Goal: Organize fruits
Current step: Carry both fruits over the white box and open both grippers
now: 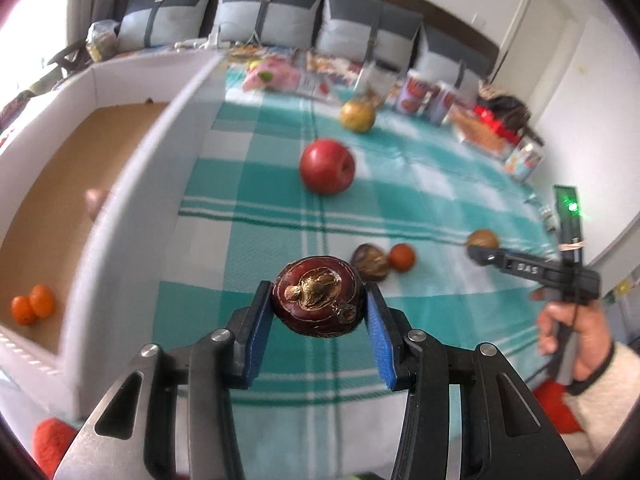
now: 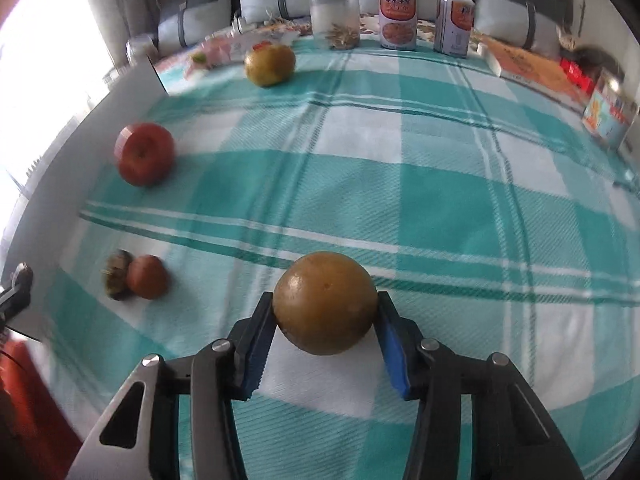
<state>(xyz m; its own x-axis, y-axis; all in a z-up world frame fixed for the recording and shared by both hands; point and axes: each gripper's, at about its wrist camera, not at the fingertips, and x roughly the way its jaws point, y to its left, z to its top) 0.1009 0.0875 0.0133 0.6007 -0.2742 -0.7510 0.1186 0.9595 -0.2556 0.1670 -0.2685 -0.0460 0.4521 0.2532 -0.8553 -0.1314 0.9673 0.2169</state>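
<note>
Fruit in both grips: left gripper [image 1: 319, 309] clamps a dark red fruit [image 1: 318, 307], right gripper [image 2: 326, 316] pinches a brown round fruit [image 2: 326, 307]. Two oranges [image 1: 32, 306] sit boxed already; chestnut-brown fruit [image 1: 370, 261], small orange [image 1: 402, 257], apple [image 1: 327, 166] and pear [image 1: 357, 115] wait on open cloth [image 1: 420, 184]. Box wall [image 1: 132, 208] stands high, lift over.

Black claw [image 1: 318, 312] with blue pads [image 1: 378, 320], silver screws; fuzzy cream sleeve [image 1: 604, 380].
</note>
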